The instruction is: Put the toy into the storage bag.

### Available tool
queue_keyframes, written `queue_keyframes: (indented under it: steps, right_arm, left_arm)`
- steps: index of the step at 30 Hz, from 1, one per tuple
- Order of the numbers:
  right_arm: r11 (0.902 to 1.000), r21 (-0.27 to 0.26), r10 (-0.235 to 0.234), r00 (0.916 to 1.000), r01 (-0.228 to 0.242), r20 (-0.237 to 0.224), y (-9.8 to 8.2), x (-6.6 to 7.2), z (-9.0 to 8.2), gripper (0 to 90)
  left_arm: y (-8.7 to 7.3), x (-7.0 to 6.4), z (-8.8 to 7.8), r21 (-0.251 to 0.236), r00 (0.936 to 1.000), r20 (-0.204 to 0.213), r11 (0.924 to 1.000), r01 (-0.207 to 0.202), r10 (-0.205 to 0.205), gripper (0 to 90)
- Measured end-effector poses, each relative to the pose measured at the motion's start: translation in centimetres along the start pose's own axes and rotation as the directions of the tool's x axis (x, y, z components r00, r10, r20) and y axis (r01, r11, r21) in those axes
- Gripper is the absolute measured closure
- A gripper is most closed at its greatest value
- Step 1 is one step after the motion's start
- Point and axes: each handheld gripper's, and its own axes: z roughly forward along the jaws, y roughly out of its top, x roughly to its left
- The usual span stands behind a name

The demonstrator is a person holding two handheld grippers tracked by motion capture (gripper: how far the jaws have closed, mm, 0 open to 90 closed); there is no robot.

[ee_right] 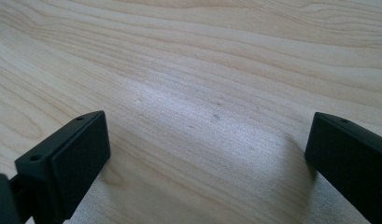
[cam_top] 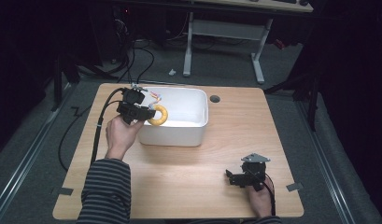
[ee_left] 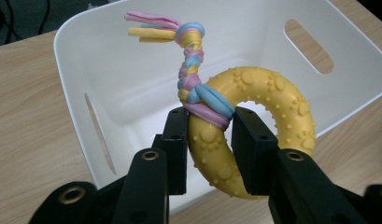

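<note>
A yellow rubber ring toy [ee_left: 254,126] with raised paw prints has a braided pink, blue and yellow rope [ee_left: 191,65] tied through it. My left gripper [ee_left: 208,140] is shut on the ring where the rope wraps it. In the high view the left gripper [cam_top: 141,113] holds the ring toy [cam_top: 159,115] over the left rim of a white bin [cam_top: 179,133]. The bin [ee_left: 109,93] has slot handles and lies open below the toy. My right gripper [cam_top: 234,178] rests low over the table near the front right, its jaws wide apart with bare wood between them [ee_right: 207,154].
The wooden table [cam_top: 226,154] has a round cable hole [cam_top: 215,99] behind the bin. Black cables trail off the table's left side. Desk legs and dark floor lie beyond the far edge.
</note>
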Motion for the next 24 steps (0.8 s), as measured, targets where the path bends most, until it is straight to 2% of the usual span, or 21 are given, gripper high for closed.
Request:
queue_keyframes:
  steps: [15,24]
  right_arm:
    - [1.0000,0.000,0.002,1.0000,-0.002,0.000,0.0,0.0,0.0,0.1]
    - [1.0000,0.000,0.002,1.0000,-0.002,0.000,0.0,0.0,0.0,0.1]
  left_arm:
    - [0.3,-0.1,2.1,0.001,0.9997,0.005,0.9997,0.024,-0.024,67.4]
    - [0.4,-0.2,3.3,0.026,0.9996,0.006,0.9993,0.028,-0.028,67.4]
